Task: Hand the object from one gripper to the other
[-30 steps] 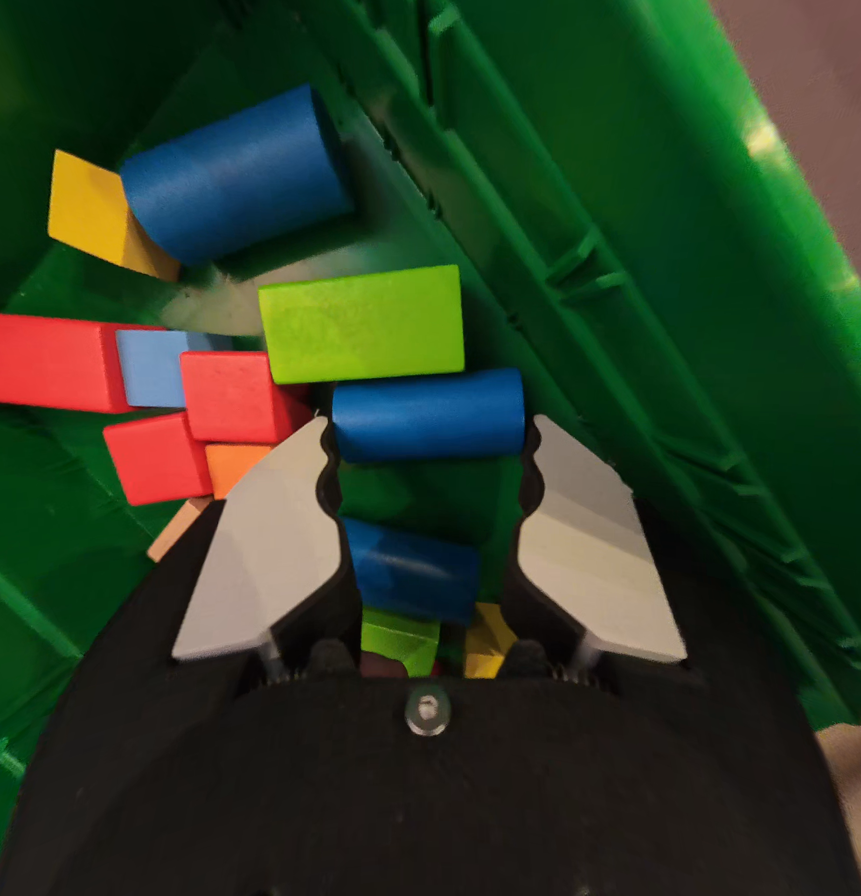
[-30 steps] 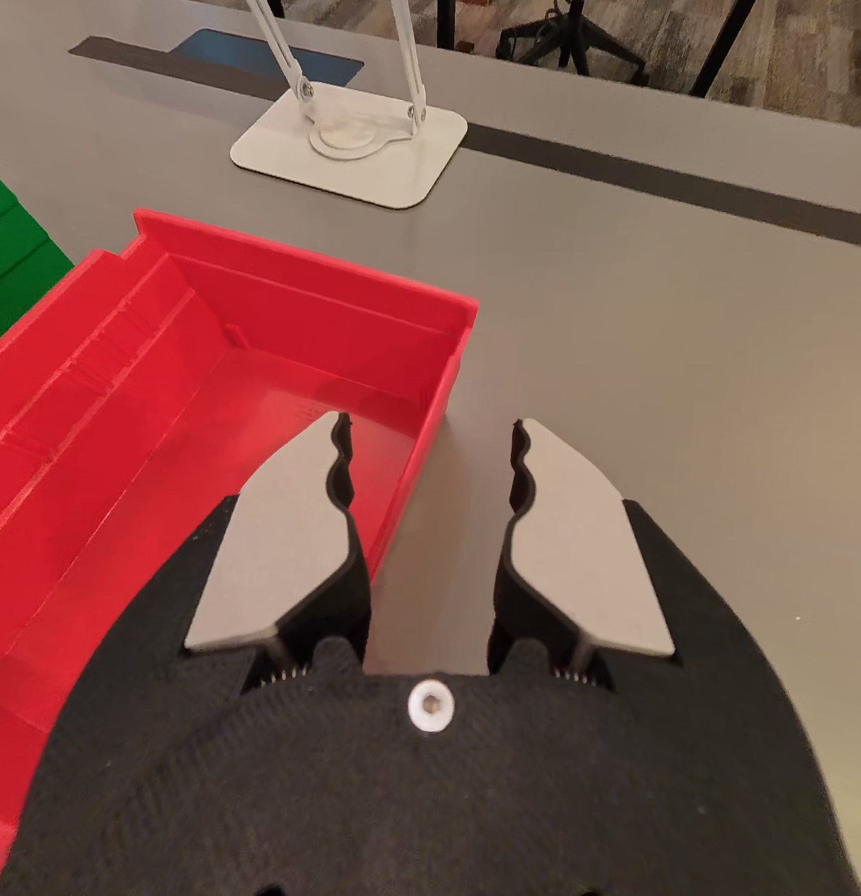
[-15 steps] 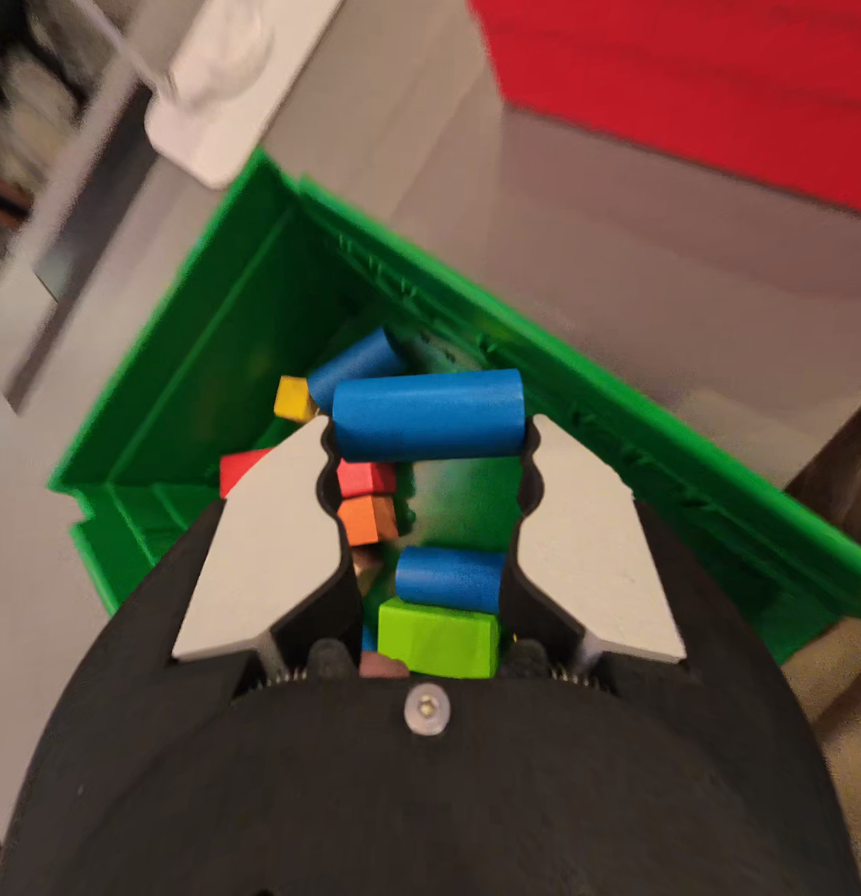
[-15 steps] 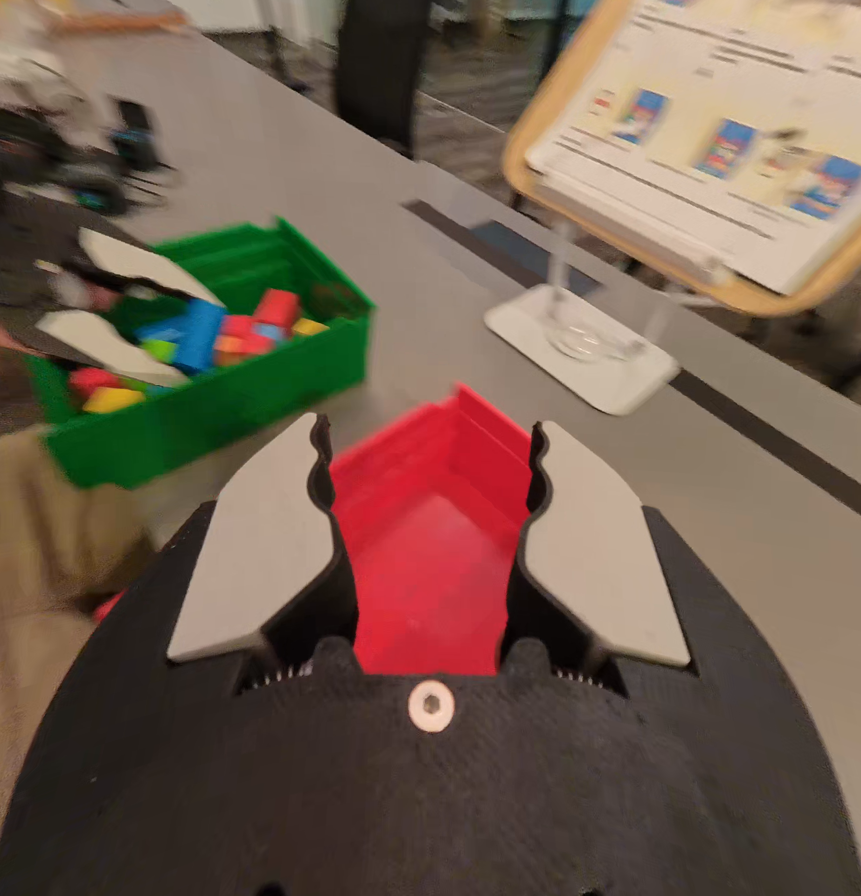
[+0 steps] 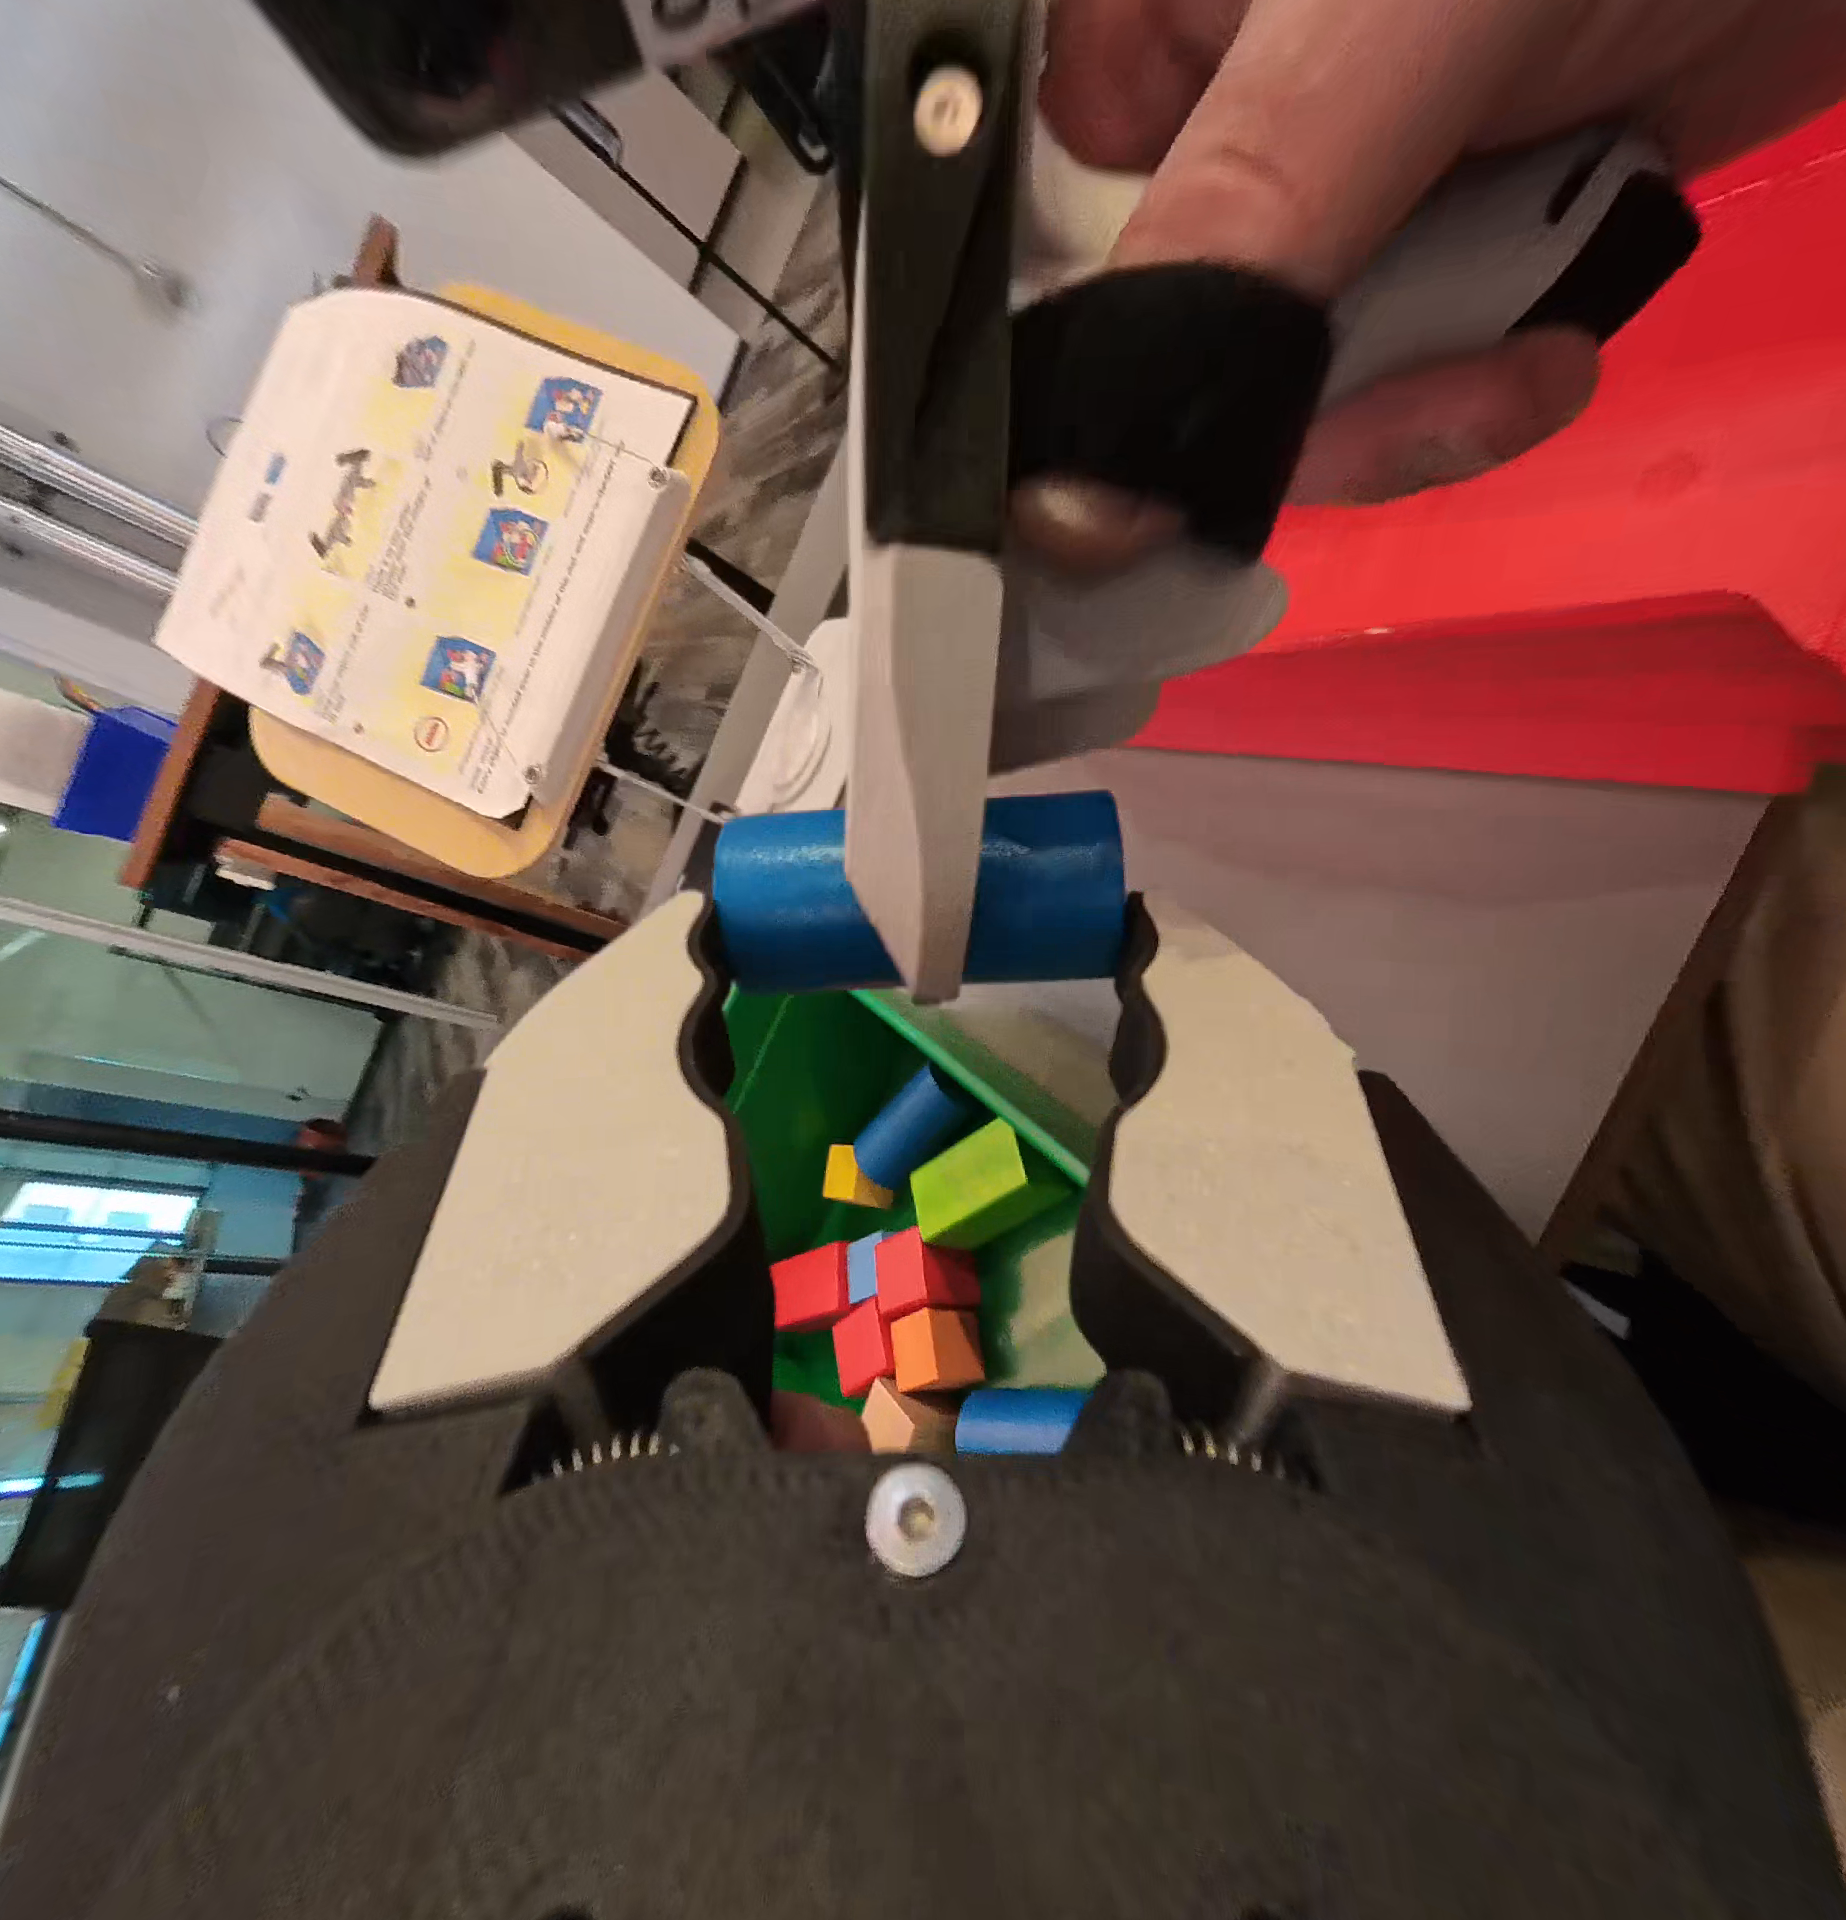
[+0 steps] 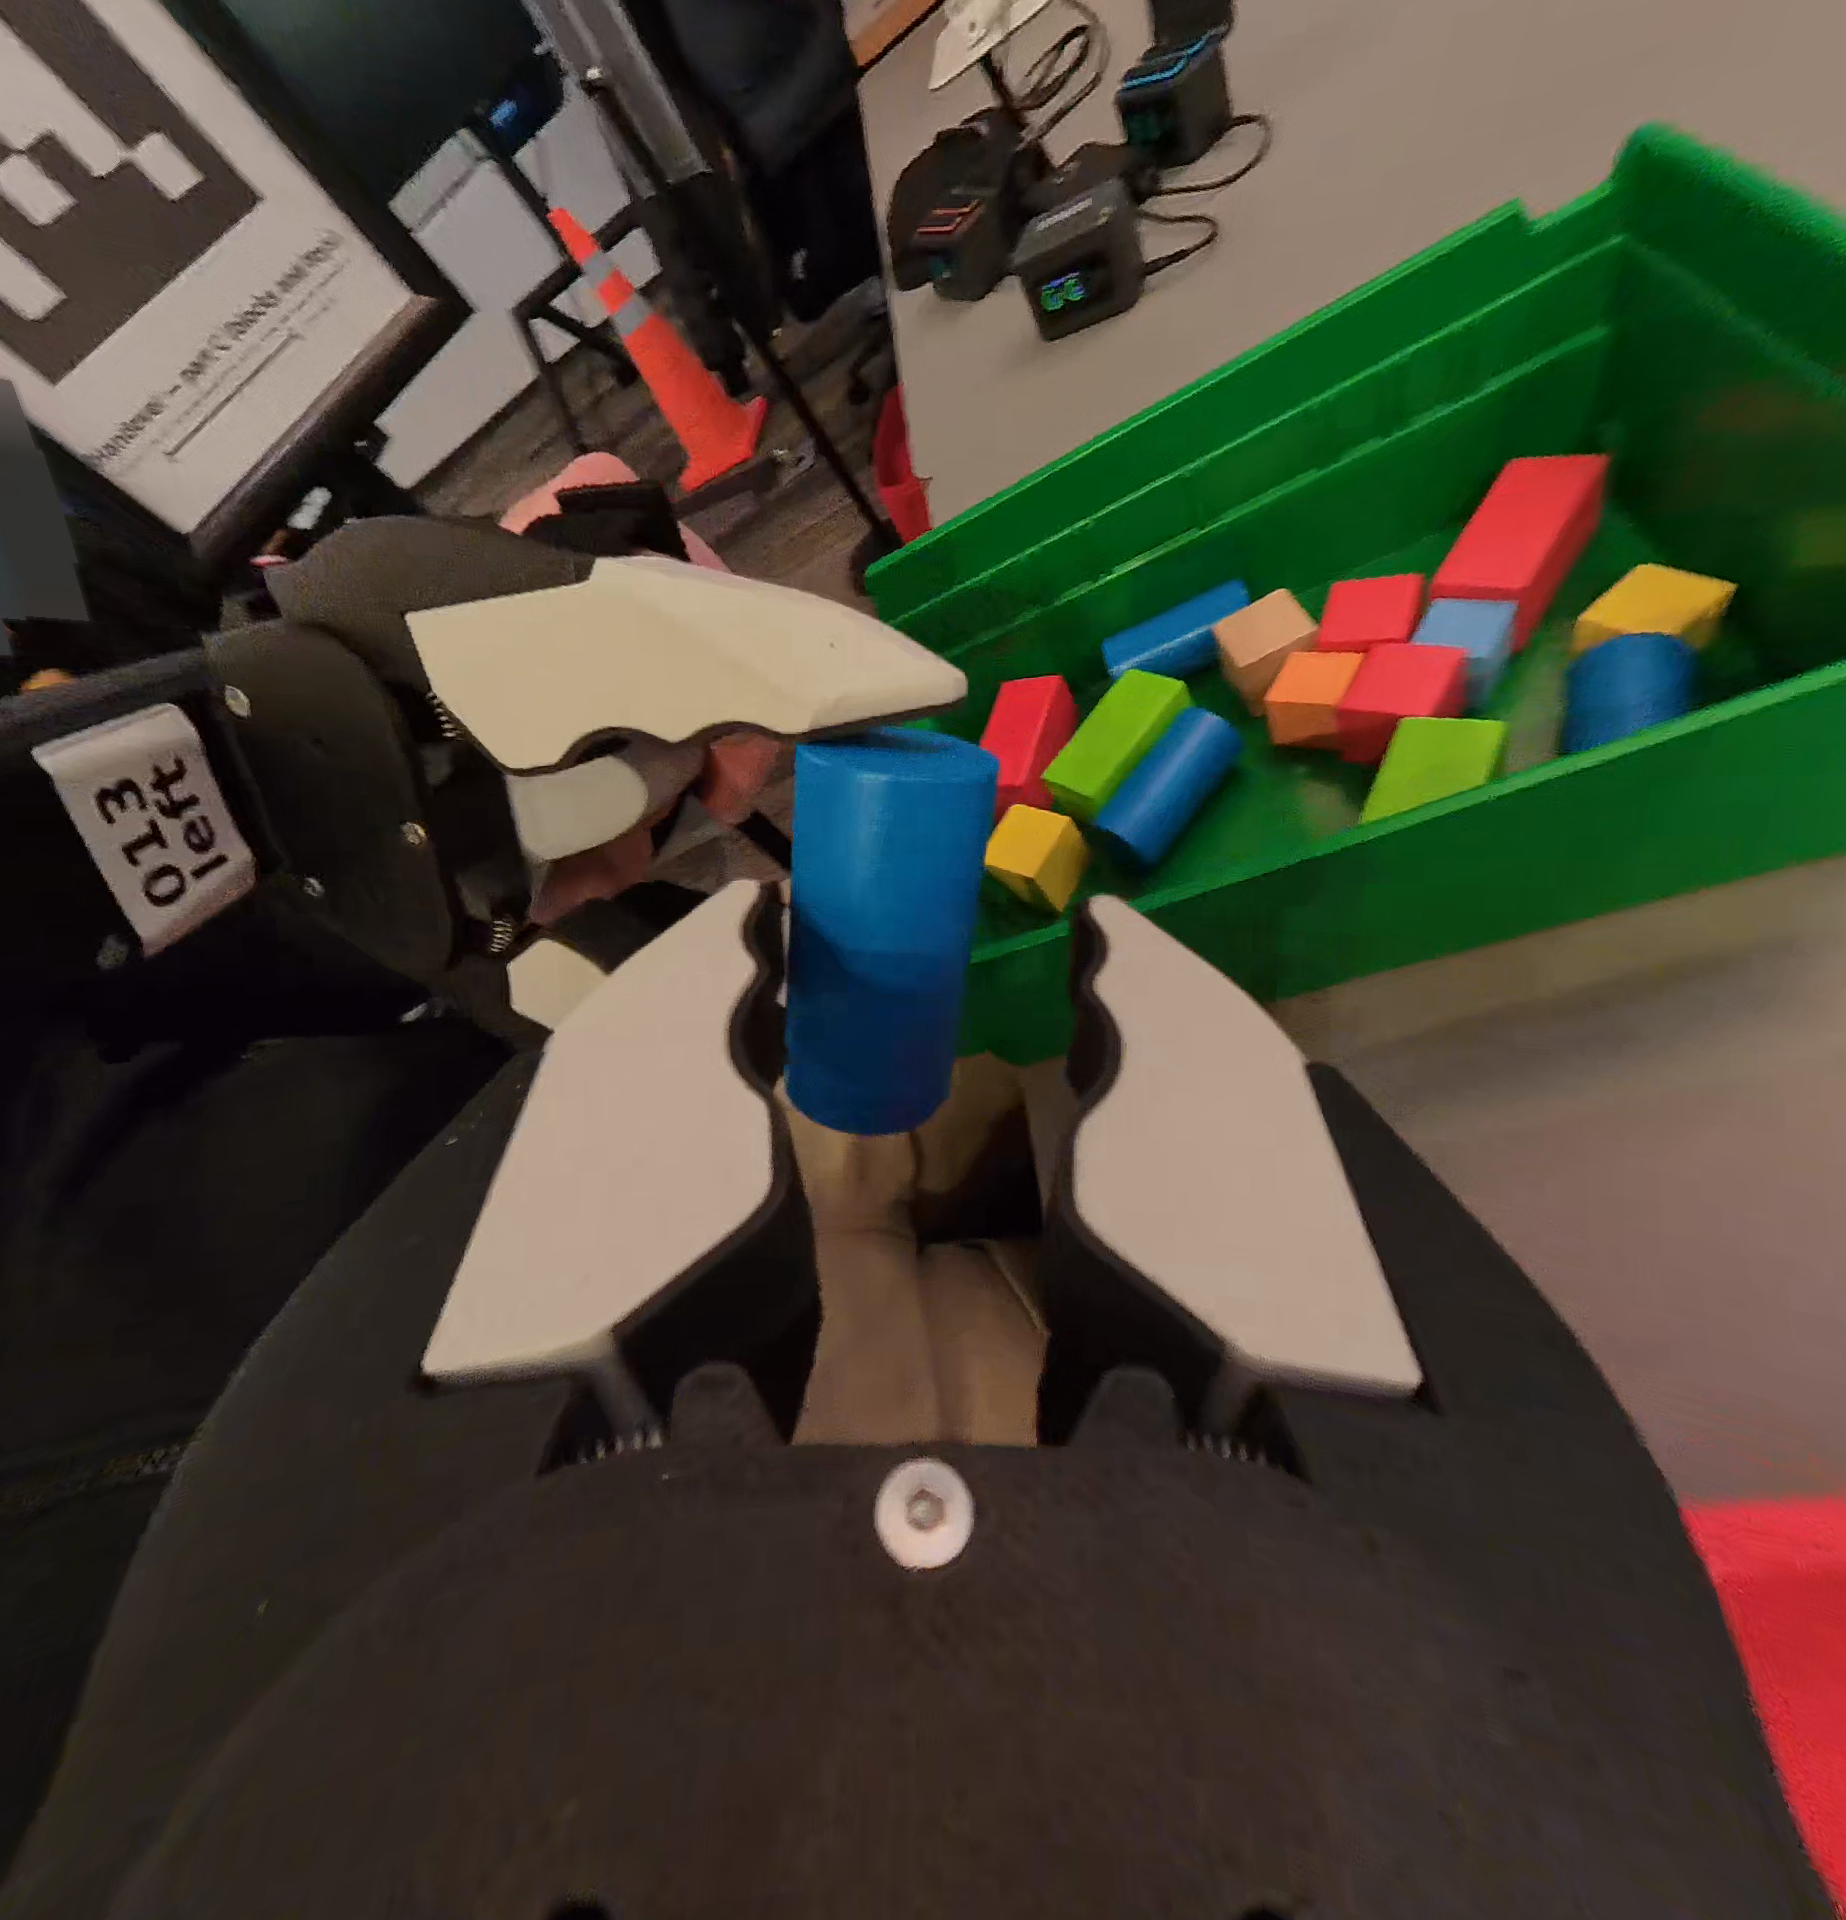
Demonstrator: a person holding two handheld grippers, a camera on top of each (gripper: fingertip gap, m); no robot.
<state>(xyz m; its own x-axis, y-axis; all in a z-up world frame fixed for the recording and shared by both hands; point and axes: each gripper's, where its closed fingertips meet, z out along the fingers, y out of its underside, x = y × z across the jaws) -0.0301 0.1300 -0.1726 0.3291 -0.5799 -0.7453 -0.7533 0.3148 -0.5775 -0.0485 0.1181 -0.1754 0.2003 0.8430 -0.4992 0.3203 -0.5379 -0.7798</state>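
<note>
Holding the blue cylinder [image 6: 883, 925] by its two flat ends, the left gripper [image 5: 919, 914] has its fingers clamped on it in mid-air, above the near edge of the green bin [image 6: 1314, 914]. Seen from the right wrist view, that gripper comes in from nine o'clock and the cylinder stands roughly upright.

The right gripper [image 6: 914, 997] straddles the cylinder's round side. Its fingers are apart: the left pad looks to be touching or just beside the wood, while a clear gap remains at three o'clock. Transfer is judged not yet made.

To do this step well, the right fingers should close squarely on the curved middle, with the cylinder seated in the scalloped notches rather than at the tips. The left gripper should release only once that grip is firm, then draw back along its own axis toward nine o'clock so as not to twist the piece. A round wooden surface may roll or slip under an off-centre squeeze.

Loose coloured blocks [image 6: 1397, 686] lie in the bin at two o'clock; the red bin [image 5: 1677, 582] sits on the counter [image 6: 1625, 1143] beyond.
</note>
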